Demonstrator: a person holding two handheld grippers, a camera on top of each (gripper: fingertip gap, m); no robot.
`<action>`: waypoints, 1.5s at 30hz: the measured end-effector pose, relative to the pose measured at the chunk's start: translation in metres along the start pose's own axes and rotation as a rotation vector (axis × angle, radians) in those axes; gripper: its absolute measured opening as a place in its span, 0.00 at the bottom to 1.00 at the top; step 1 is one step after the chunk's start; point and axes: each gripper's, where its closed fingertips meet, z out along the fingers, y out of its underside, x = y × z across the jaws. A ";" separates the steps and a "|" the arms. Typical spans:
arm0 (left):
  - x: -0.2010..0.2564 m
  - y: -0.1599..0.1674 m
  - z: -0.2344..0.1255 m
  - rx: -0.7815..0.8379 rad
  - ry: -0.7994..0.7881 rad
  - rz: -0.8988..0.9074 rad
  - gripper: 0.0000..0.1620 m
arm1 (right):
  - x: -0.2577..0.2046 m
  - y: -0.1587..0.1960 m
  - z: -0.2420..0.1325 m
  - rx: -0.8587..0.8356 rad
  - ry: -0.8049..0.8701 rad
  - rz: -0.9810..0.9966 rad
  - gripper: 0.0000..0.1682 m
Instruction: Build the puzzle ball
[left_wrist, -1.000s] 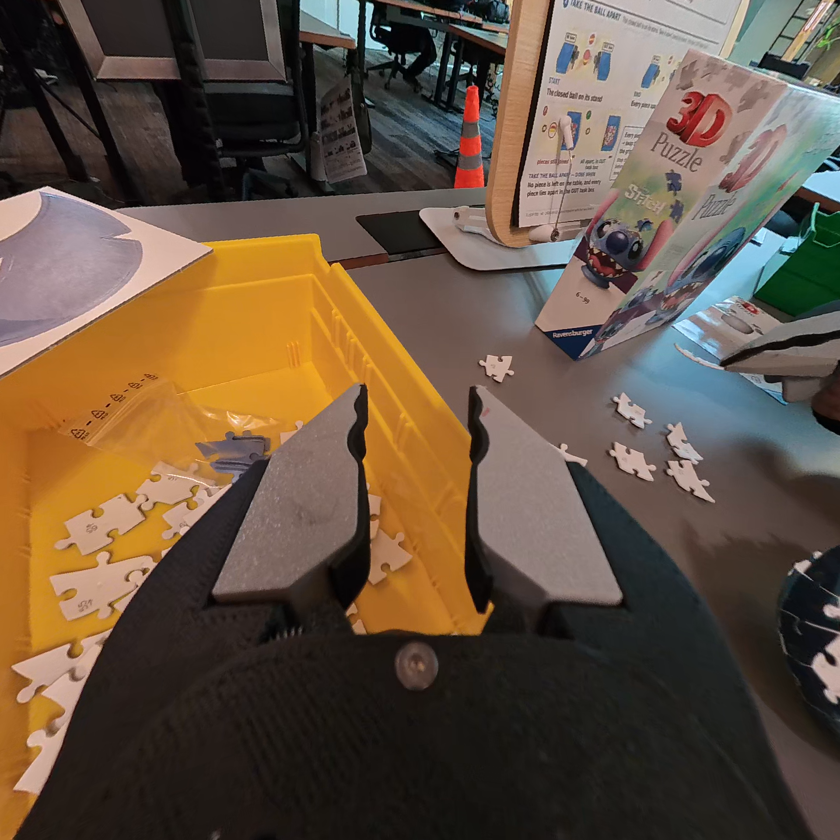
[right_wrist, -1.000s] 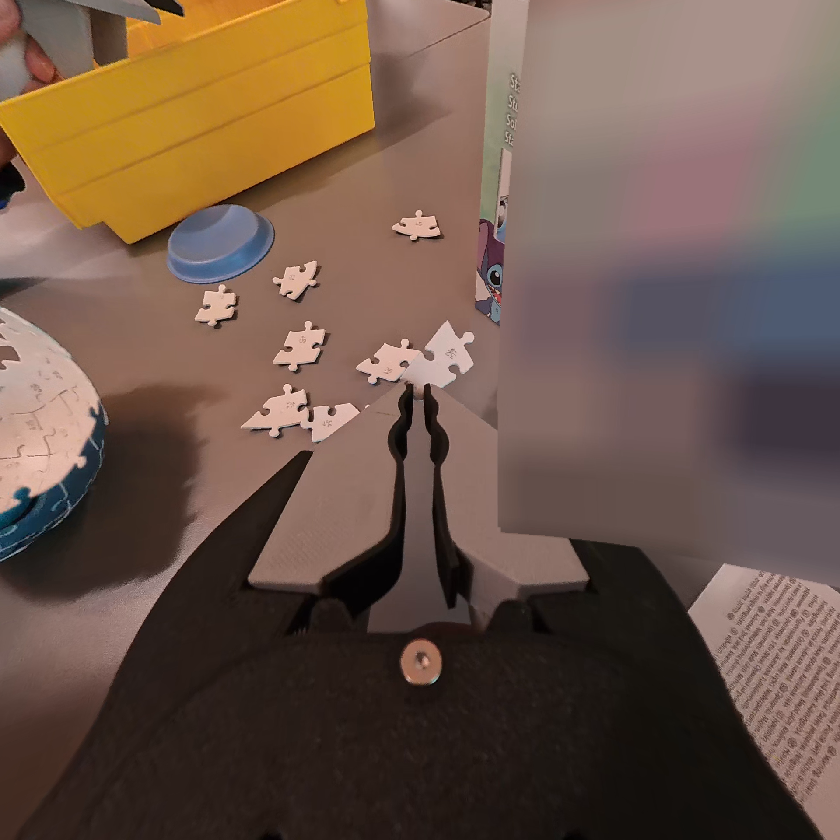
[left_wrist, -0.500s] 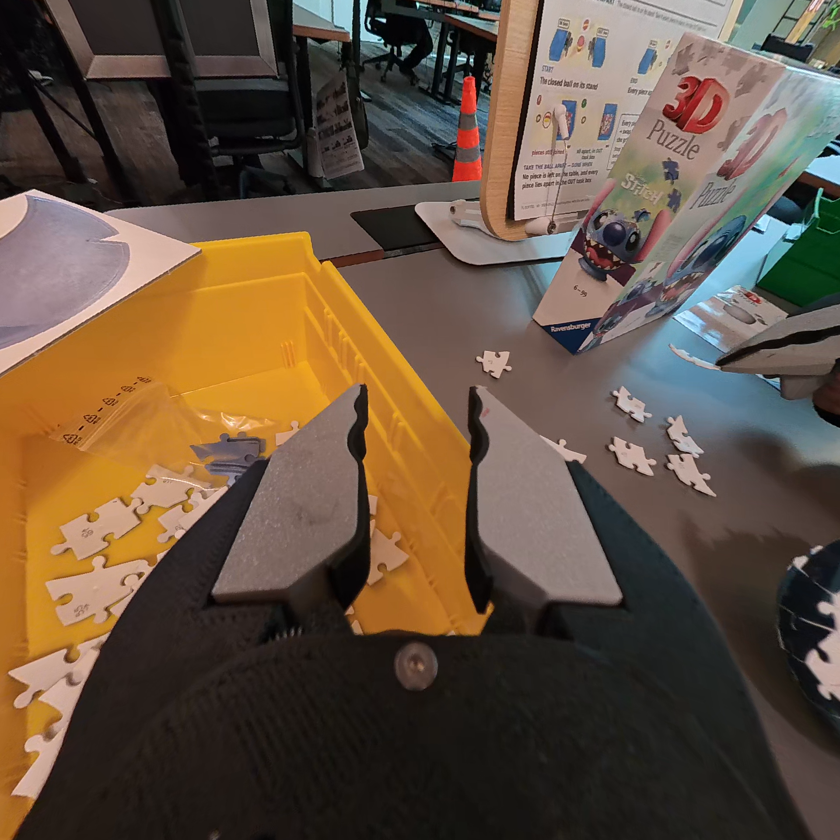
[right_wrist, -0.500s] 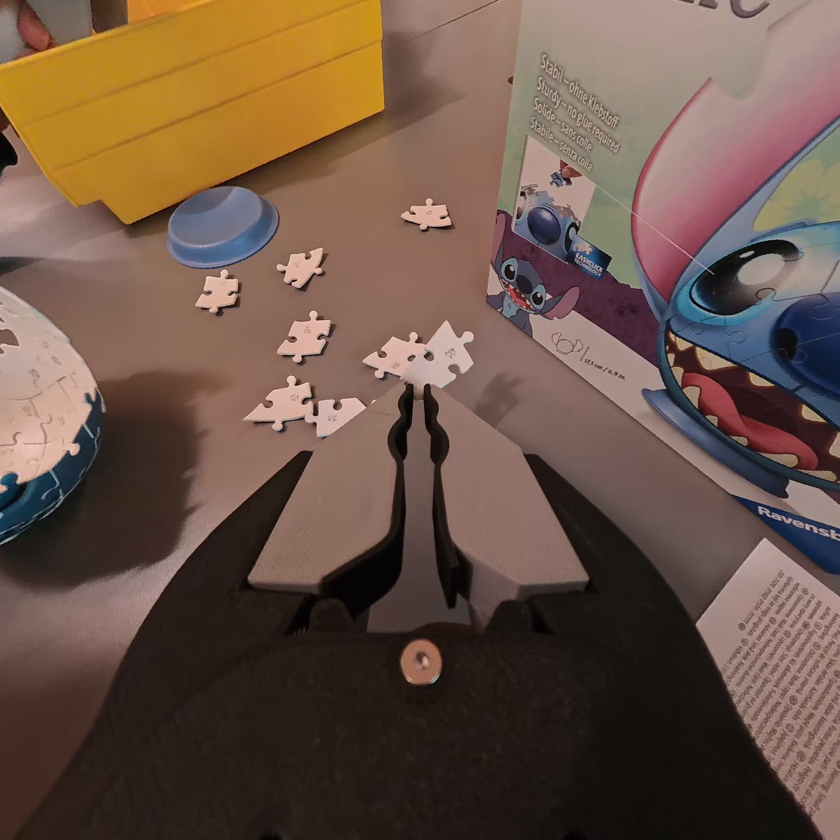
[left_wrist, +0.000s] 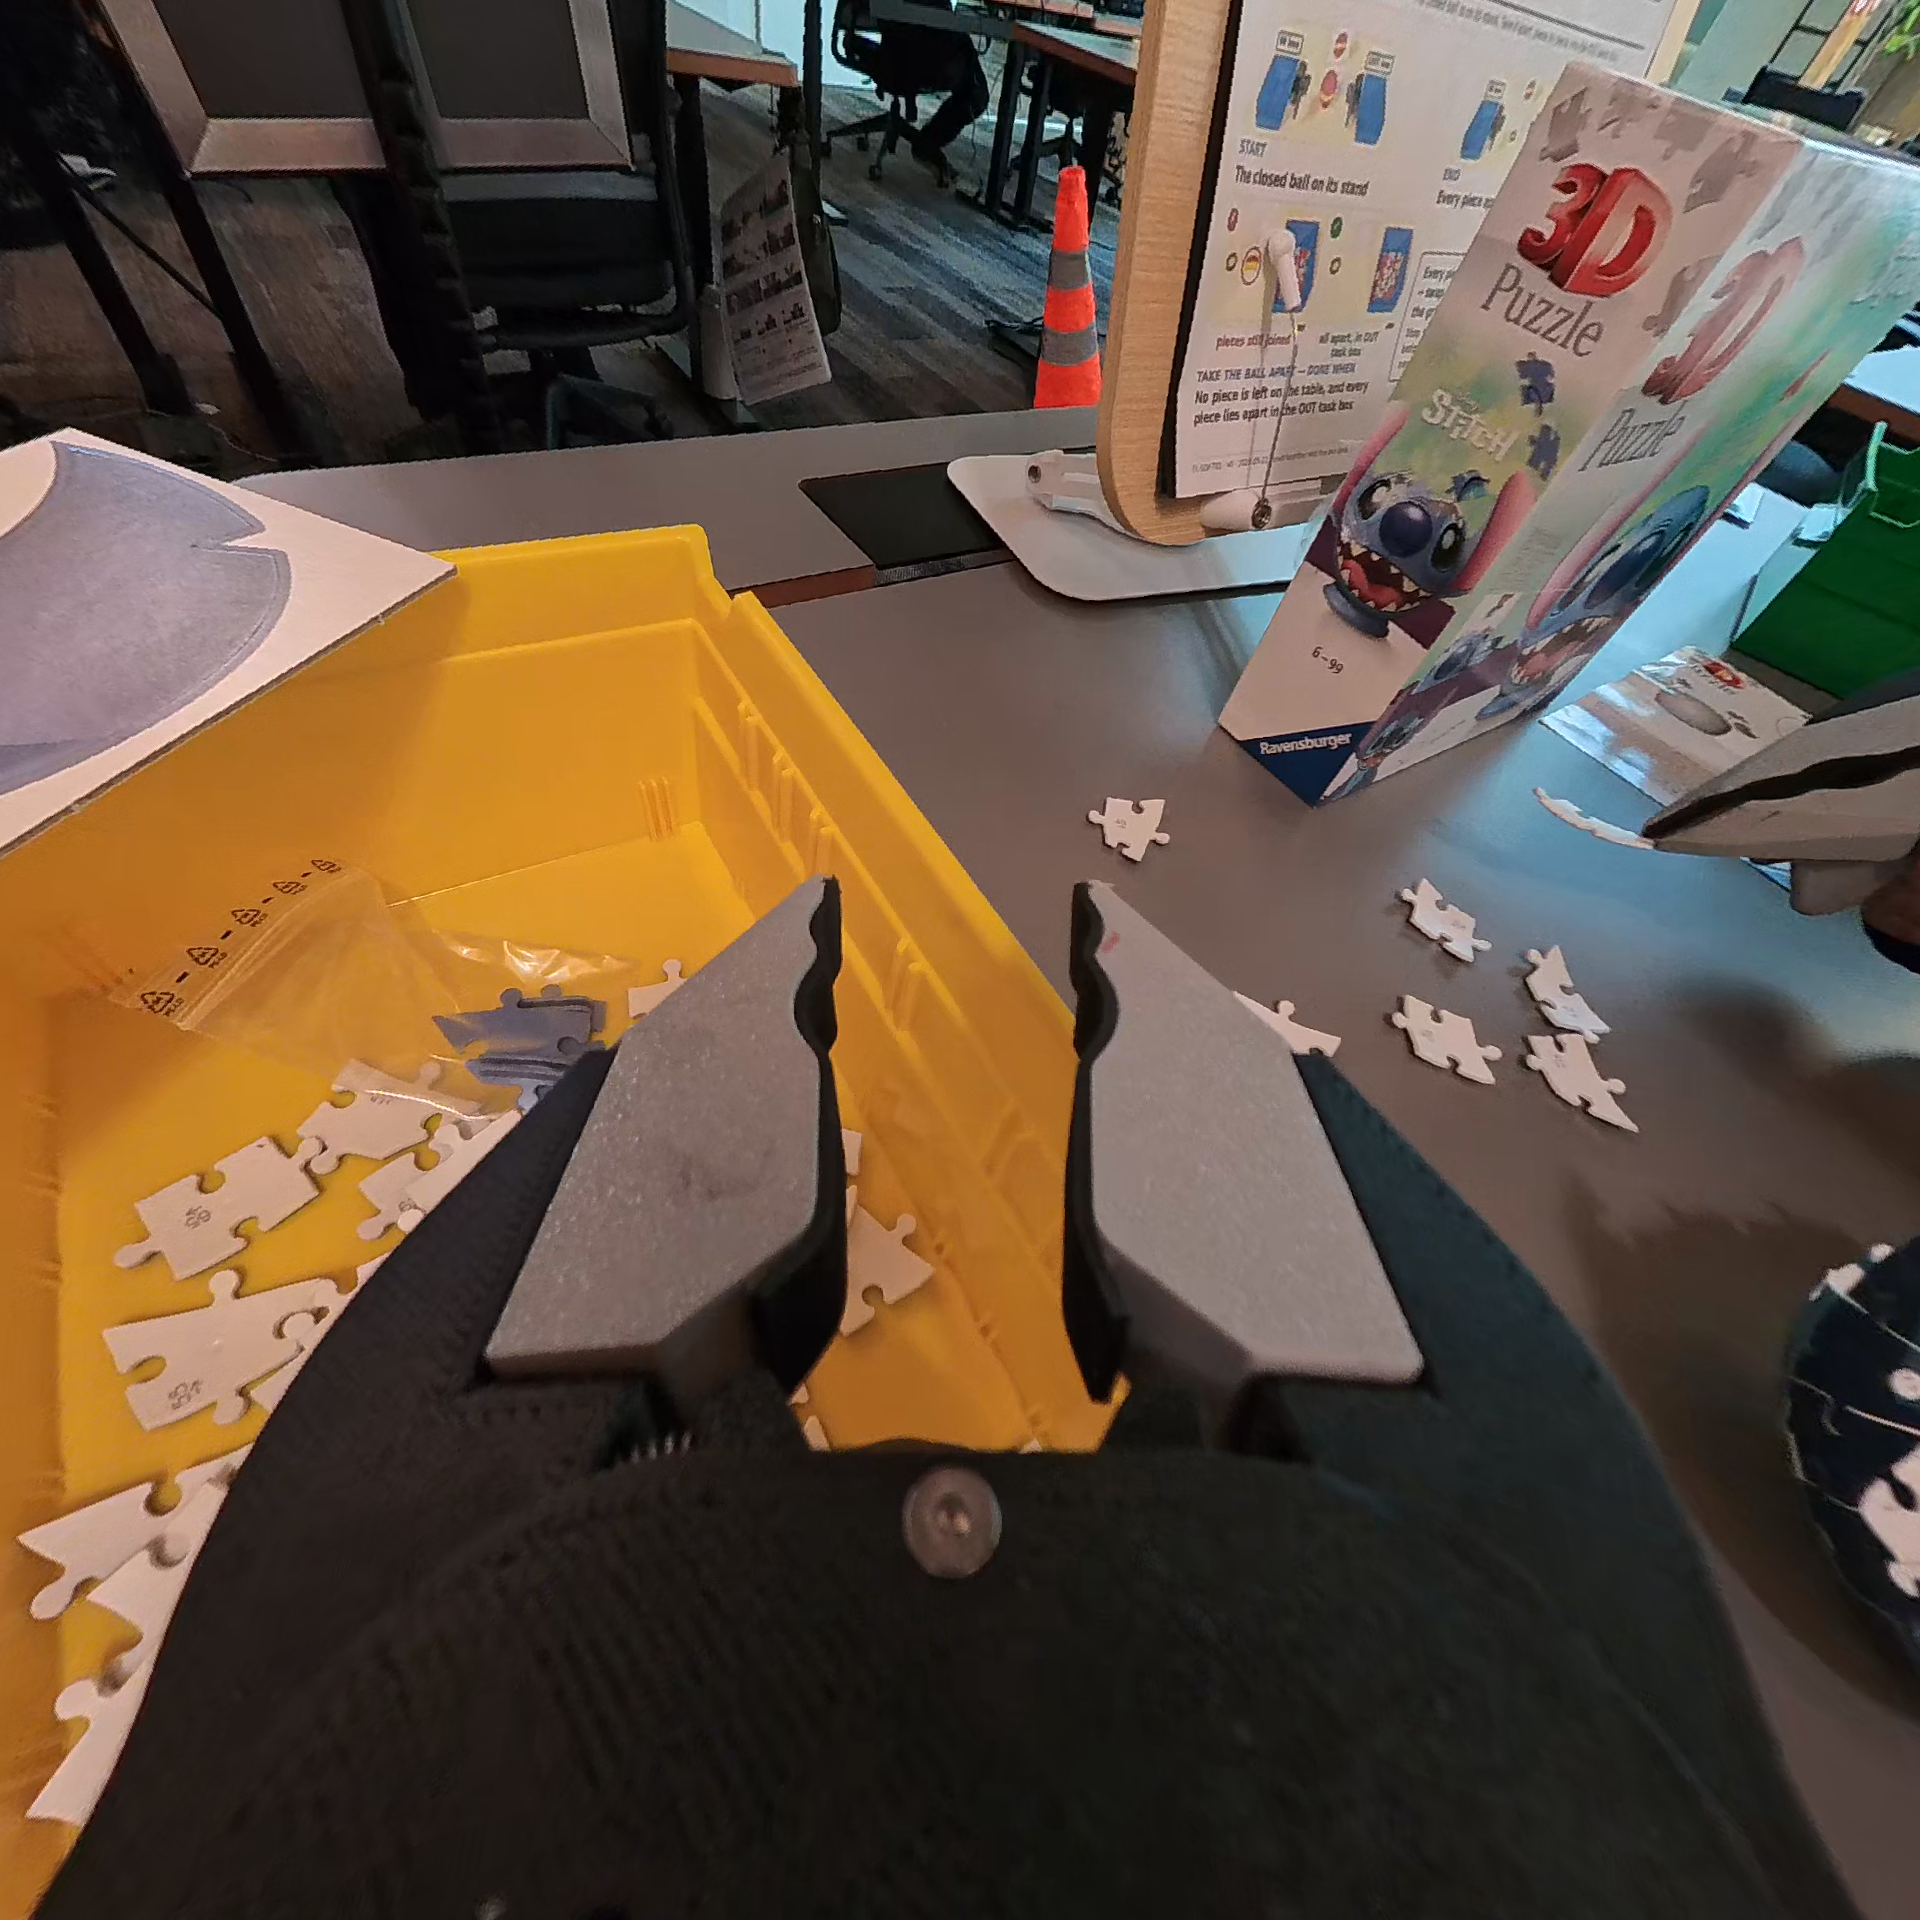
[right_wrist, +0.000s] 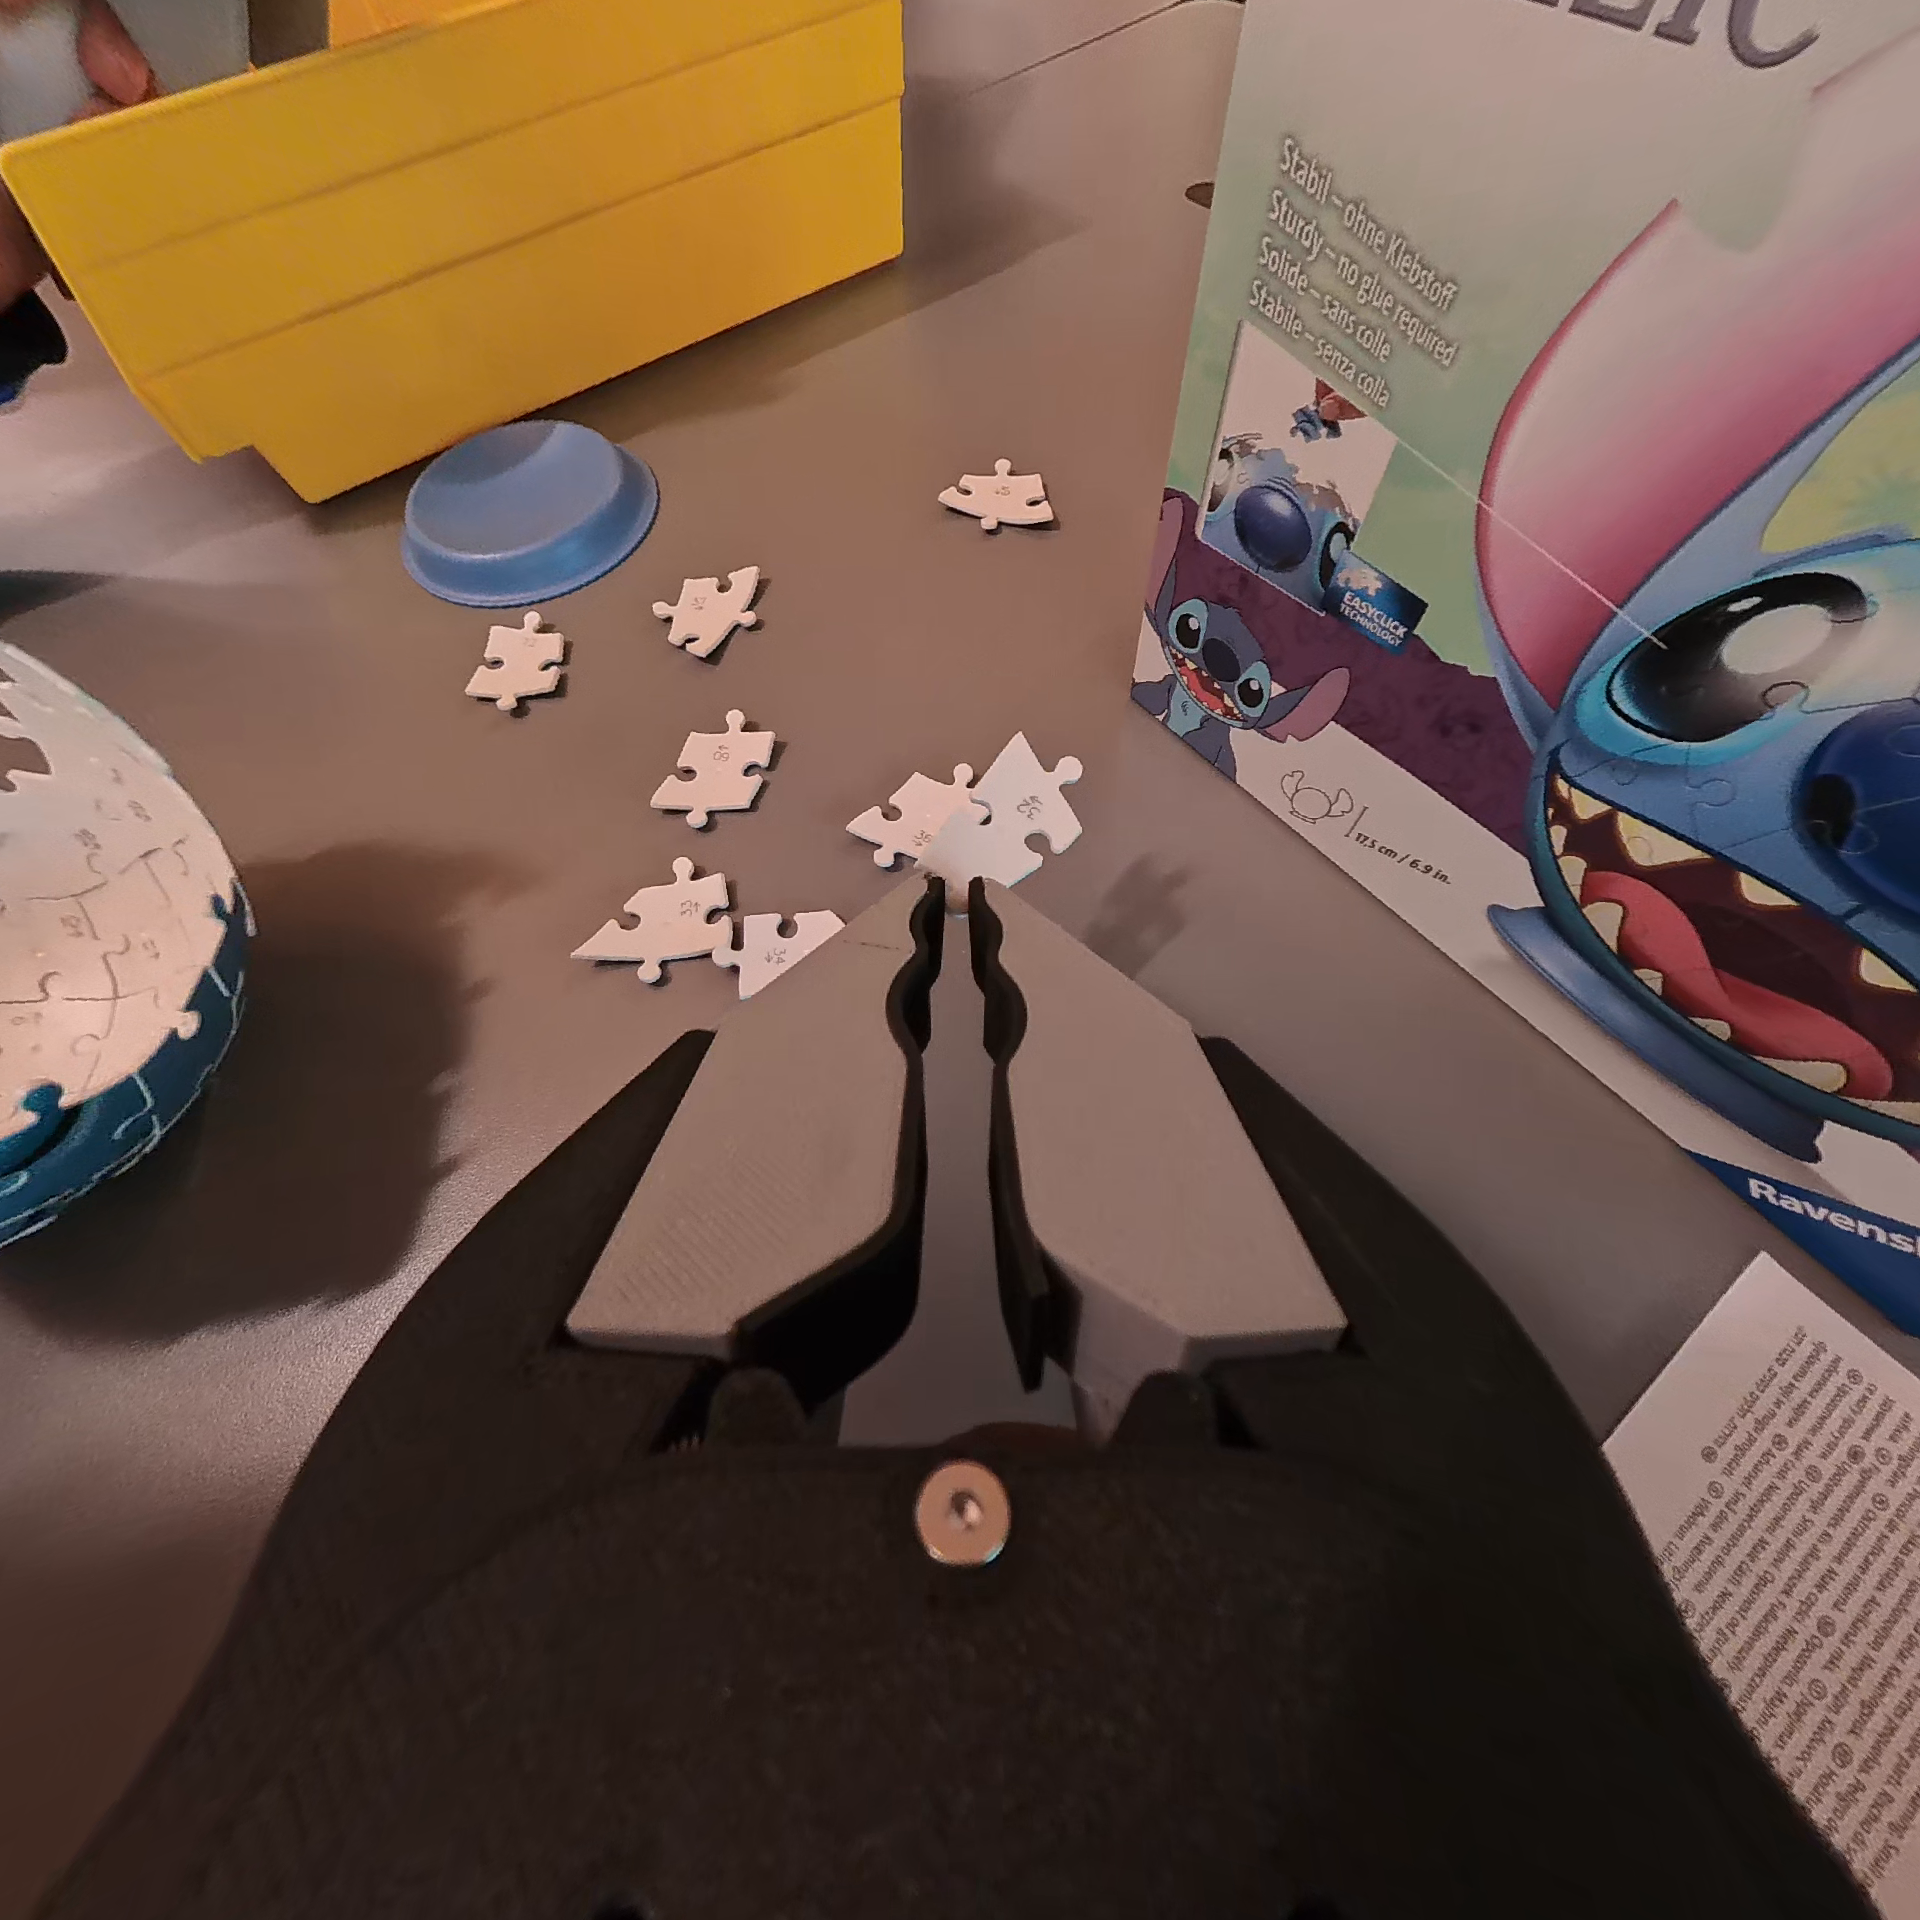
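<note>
My right gripper (right_wrist: 948, 891) is shut on a white puzzle piece (right_wrist: 1013, 812) and holds it just above the grey table. Several loose white pieces (right_wrist: 717, 767) lie on the table ahead of it. The half-built puzzle ball (right_wrist: 94, 935), white inside with a blue rim, sits at the far left; its edge also shows in the left wrist view (left_wrist: 1860, 1434). My left gripper (left_wrist: 951, 914) is open and empty, over the right wall of the yellow bin (left_wrist: 914, 935). The bin holds several white pieces (left_wrist: 208, 1205) and a plastic bag (left_wrist: 291, 956).
The puzzle box (right_wrist: 1558, 520) stands upright at the right, with a printed leaflet (right_wrist: 1787, 1558) in front of it. A blue round stand (right_wrist: 530, 514) lies beside the bin (right_wrist: 468, 260). An instruction board (left_wrist: 1299, 239) stands at the table's back. A card (left_wrist: 156, 603) rests on the bin's far corner. My hands' fingertips stand some 30 centimetres from each other. My right gripper's tips are some 20 centimetres from the half-built puzzle ball (right_wrist: 94, 935).
The right gripper has lifted a little with the piece and the view has shifted slightly. The left gripper has stayed open over the bin and barely moved.
</note>
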 end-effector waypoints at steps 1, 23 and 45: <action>0.000 0.000 0.000 0.000 0.000 0.001 0.26 | 0.000 0.000 0.000 -0.001 0.000 0.000 0.01; 0.011 -0.007 0.000 0.034 0.006 0.036 0.23 | -0.010 -0.003 0.001 0.008 -0.019 -0.057 0.01; 0.162 -0.020 0.027 -0.194 0.441 0.081 0.31 | -0.054 -0.017 -0.001 0.103 -0.119 -0.295 0.01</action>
